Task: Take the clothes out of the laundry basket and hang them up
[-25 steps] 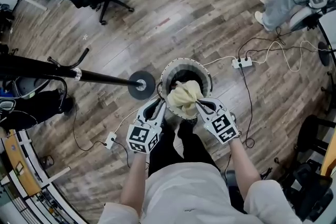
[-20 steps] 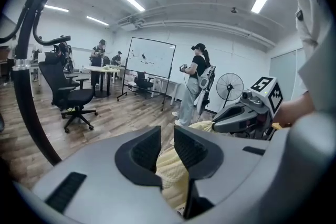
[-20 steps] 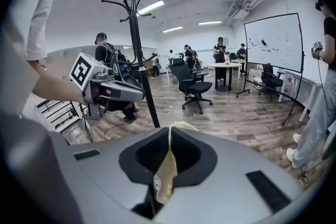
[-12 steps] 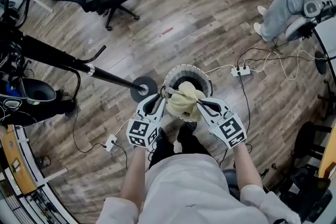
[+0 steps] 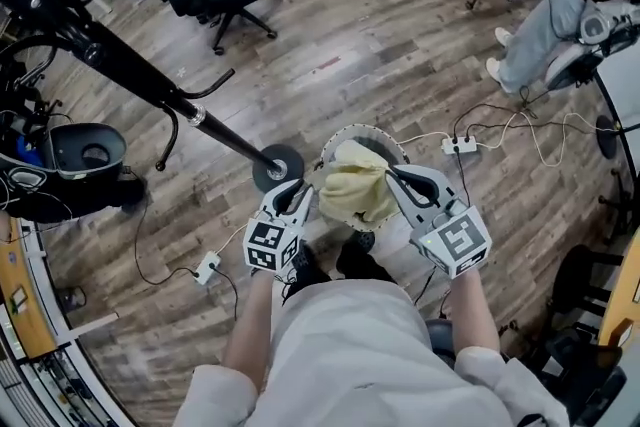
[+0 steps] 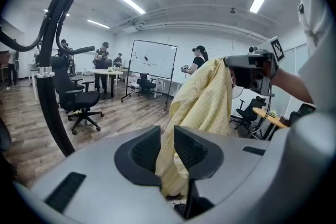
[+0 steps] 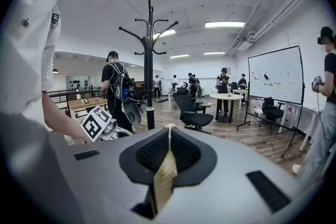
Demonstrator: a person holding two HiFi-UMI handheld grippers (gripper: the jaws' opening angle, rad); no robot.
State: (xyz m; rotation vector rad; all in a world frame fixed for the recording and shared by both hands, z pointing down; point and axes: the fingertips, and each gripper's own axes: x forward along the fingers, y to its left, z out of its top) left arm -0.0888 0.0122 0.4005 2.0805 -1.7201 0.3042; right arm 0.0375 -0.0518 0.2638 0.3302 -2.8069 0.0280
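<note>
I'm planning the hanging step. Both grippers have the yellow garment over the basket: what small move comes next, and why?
Probably lift both grippers straight up. The left gripper and right gripper each pinch the yellow garment, but its folds seem to hang over the mouth of the laundry basket. Clearing the rim should come before swinging left to the coat stand.

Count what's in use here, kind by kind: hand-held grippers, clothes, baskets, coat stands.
hand-held grippers: 2 (left hand-held gripper, right hand-held gripper)
yellow garment: 1
basket: 1
coat stand: 1
total: 5
</note>
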